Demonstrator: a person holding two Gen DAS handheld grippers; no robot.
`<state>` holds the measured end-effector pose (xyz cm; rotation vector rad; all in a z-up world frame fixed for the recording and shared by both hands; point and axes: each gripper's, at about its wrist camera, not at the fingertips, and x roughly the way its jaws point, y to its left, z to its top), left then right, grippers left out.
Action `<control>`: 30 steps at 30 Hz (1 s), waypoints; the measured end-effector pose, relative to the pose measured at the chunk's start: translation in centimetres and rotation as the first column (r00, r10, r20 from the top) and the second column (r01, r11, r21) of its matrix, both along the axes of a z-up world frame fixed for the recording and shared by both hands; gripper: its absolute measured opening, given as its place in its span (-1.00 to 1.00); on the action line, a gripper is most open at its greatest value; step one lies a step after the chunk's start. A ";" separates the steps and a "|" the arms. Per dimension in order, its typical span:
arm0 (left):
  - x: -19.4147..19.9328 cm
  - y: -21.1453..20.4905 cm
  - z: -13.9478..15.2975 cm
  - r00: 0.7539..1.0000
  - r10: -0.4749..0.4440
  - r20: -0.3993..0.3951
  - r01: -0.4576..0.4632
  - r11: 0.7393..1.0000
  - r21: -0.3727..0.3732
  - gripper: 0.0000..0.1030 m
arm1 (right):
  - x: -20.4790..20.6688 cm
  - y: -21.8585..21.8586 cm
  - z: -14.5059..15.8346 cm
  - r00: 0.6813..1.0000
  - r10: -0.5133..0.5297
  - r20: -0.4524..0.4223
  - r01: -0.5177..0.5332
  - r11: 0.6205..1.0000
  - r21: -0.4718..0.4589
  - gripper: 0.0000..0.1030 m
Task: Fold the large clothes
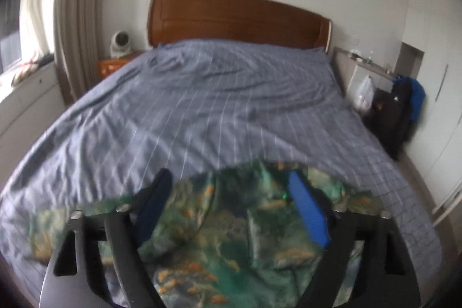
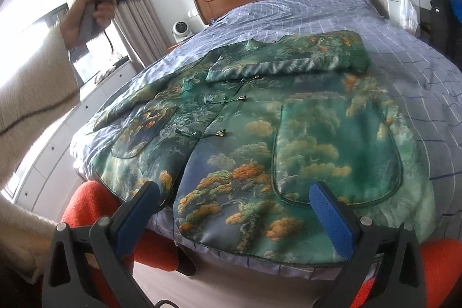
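Observation:
A green jacket (image 2: 260, 120) printed with orange trees lies front up on the blue checked bedcover (image 2: 404, 62), its knot buttons closed. One sleeve (image 2: 288, 59) is folded across the chest. My left gripper (image 1: 228, 181) hangs open above the jacket (image 1: 231, 250), with nothing between its blue pads. A hand (image 2: 98, 10) holds it high at the upper left of the right wrist view. My right gripper (image 2: 234, 192) stands open over the jacket's hem at the foot of the bed, its fingers apart from the cloth.
A wooden headboard (image 1: 236, 19) backs the bed. A white fan (image 1: 119, 44) sits on the left nightstand, and white drawers (image 2: 57, 146) run along the left. A dark bag with blue cloth (image 1: 404, 103) stands at the right. A person's orange-red legs (image 2: 95, 204) press the bed's foot.

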<state>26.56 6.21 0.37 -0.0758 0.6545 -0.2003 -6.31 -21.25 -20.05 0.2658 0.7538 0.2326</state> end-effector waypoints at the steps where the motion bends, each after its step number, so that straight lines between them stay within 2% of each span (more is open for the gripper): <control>1: 0.2 1.1 -1.5 0.999 0.006 -0.035 -0.005 1.000 0.024 0.67 | 0.0 -0.1 0.0 1.000 -0.001 0.000 0.001 1.000 0.003 0.99; 4: 0.0 5.0 -4.9 0.990 0.046 -0.131 -0.040 0.998 0.048 0.68 | 0.2 0.1 -0.2 1.000 0.004 -0.004 -0.004 1.000 0.002 0.99; 7: 0.2 12.2 -8.5 0.966 0.146 -0.214 -0.133 0.988 0.075 0.71 | 0.5 0.6 -0.2 1.000 0.014 -0.007 -0.015 1.000 -0.012 0.99; 10: 0.8 21.0 -11.5 0.917 0.283 -0.281 -0.260 0.958 0.117 0.74 | 0.9 1.3 -0.5 0.999 0.025 -0.020 -0.026 0.999 -0.027 0.99; 11: 0.8 25.1 -12.7 0.886 0.353 -0.300 -0.329 0.935 0.129 0.73 | 1.1 1.6 -0.6 0.999 0.028 -0.026 -0.029 0.999 -0.034 0.99; 12: 0.7 27.5 -13.4 0.866 0.389 -0.314 -0.366 0.921 0.130 0.73 | 1.3 1.9 -0.7 0.999 0.030 -0.033 -0.031 0.999 -0.041 0.99; 14: 0.3 33.3 -15.5 0.801 0.478 -0.361 -0.466 0.876 0.127 0.73 | 1.6 2.2 -0.8 0.999 0.031 -0.041 -0.033 0.998 -0.051 0.99; 16: -0.3 36.9 -17.1 0.755 0.513 -0.408 -0.525 0.846 0.093 0.73 | 1.9 2.7 -0.8 0.998 0.030 -0.047 -0.033 0.997 -0.066 0.99; 17: -0.8 39.3 -18.5 0.718 0.537 -0.443 -0.568 0.820 0.073 0.73 | 2.1 2.9 -0.8 0.998 0.030 -0.049 -0.034 0.997 -0.072 0.99; 19: -1.4 41.6 -20.3 0.670 0.571 -0.474 -0.623 0.780 0.059 0.73 | 2.4 3.5 -0.7 0.998 0.035 -0.055 -0.039 0.996 -0.085 0.99; 20: -1.6 42.1 -20.9 0.660 0.573 -0.485 -0.633 0.772 0.051 0.73 | 2.5 3.7 -0.7 0.998 0.037 -0.059 -0.043 0.995 -0.091 0.99; 21: -1.8 42.7 -21.8 0.653 0.565 -0.505 -0.642 0.766 0.028 0.73 | 2.7 4.0 -0.7 0.997 0.043 -0.063 -0.049 0.994 -0.099 0.99; 23: -1.9 42.9 -22.9 0.669 0.516 -0.535 -0.630 0.775 -0.042 0.64 | 2.9 4.6 -0.7 0.996 0.055 -0.067 -0.063 0.991 -0.114 0.99; 25: -1.6 42.5 -23.4 0.702 0.459 -0.544 -0.597 0.796 -0.099 0.22 | 3.1 5.2 -0.7 0.995 0.067 -0.071 -0.076 0.989 -0.130 0.99; 26: -1.2 42.1 -23.7 0.723 0.423 -0.547 -0.570 0.812 -0.125 -0.20 | 3.2 5.5 -0.8 0.994 0.074 -0.074 -0.084 0.987 -0.137 0.99; 27: -1.1 41.7 -23.7 0.729 0.422 -0.539 -0.558 0.822 -0.111 -0.67 | 3.2 5.6 -0.8 0.994 0.078 -0.076 -0.088 0.986 -0.141 0.99; 28: -1.0 41.3 -23.4 0.730 0.437 -0.526 -0.557 0.826 -0.086 -0.88 | 3.3 5.8 -0.8 0.994 0.083 -0.078 -0.093 0.985 -0.145 0.99; 29: -0.9 41.2 -23.1 0.730 0.451 -0.513 -0.561 0.825 -0.073 -0.88 | 3.2 5.9 -0.8 0.993 0.086 -0.078 -0.097 0.984 -0.148 0.99; 30: -1.1 41.1 -22.4 0.726 0.476 -0.496 -0.580 0.812 -0.069 -0.91 | 3.2 6.0 -0.8 0.993 0.090 -0.078 -0.101 0.984 -0.150 0.99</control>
